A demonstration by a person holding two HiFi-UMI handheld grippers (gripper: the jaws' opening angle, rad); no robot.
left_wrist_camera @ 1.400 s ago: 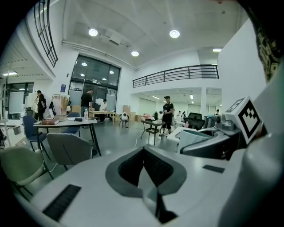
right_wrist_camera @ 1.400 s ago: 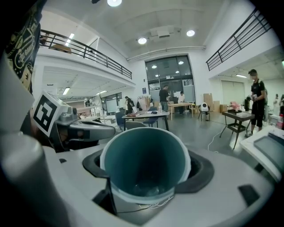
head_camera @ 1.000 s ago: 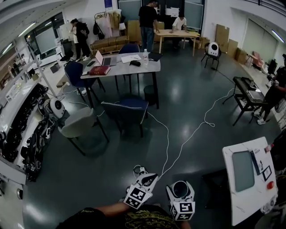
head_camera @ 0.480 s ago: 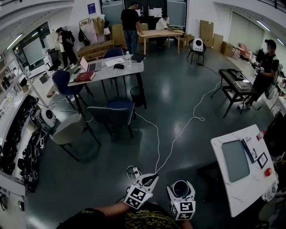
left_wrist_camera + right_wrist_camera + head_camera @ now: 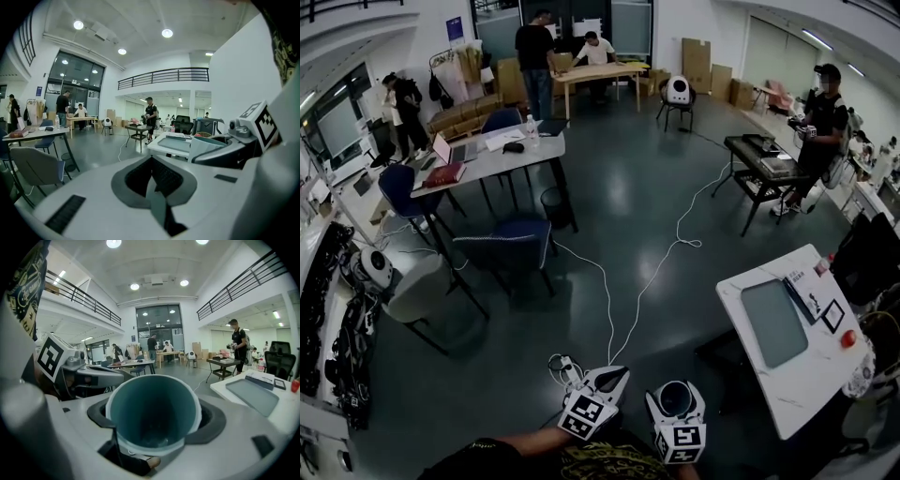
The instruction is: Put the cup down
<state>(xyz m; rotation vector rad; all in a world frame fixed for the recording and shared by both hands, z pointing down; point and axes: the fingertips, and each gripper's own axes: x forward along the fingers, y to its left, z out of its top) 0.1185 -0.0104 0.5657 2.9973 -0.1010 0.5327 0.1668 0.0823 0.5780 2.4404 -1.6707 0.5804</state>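
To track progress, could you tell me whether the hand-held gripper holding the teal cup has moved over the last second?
Yes. The right hand-held gripper with the round teal cup has swung toward the white rectangular table on its right.

Cup (image 5: 152,418): teal inside, whitish rim. Table (image 5: 797,394): white; mat (image 5: 773,322) on it grey; small round knob (image 5: 848,338) at its edge red. Floor (image 5: 656,197): dark grey. Chair (image 5: 506,239): dark blue.

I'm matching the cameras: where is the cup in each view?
Head view: cup, bottom centre.
Left gripper view: cup, right of centre, seen side-on.
Right gripper view: cup, centre, mouth facing the camera.
Shared landmark: white table with the grey mat.
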